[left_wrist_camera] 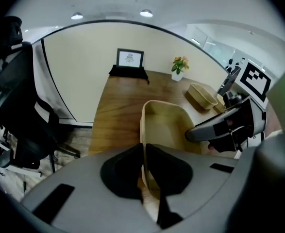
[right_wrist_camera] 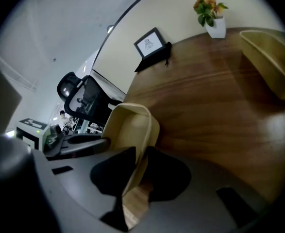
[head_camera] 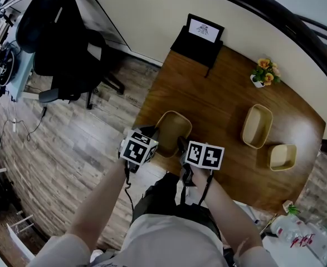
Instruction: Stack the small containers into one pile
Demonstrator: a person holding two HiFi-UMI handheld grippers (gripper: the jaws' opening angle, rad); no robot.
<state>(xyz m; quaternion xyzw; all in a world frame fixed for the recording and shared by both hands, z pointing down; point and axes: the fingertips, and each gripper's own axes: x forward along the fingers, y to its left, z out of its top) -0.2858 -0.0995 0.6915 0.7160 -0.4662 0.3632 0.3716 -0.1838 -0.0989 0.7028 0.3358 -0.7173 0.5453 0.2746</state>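
Observation:
Three beige containers stand on the wooden table (head_camera: 219, 99). The nearest container (head_camera: 173, 128) sits at the table's front edge between both grippers. My left gripper (head_camera: 154, 133) is shut on its left wall (left_wrist_camera: 143, 130), with the thin rim pinched between the pads. On the opposite side, my right gripper (head_camera: 181, 144) is shut on the right wall (right_wrist_camera: 143, 130). That container (left_wrist_camera: 166, 123) rests upright and is empty. A second container (head_camera: 257, 125) lies further right, and a third, smaller container (head_camera: 282, 157) stands beside it near the right edge.
A black picture stand (head_camera: 203, 32) is at the table's far edge and a small flower pot (head_camera: 264, 73) at the far right. A black office chair (head_camera: 63, 38) stands on the wood floor to the left. The table's front edge runs just under my grippers.

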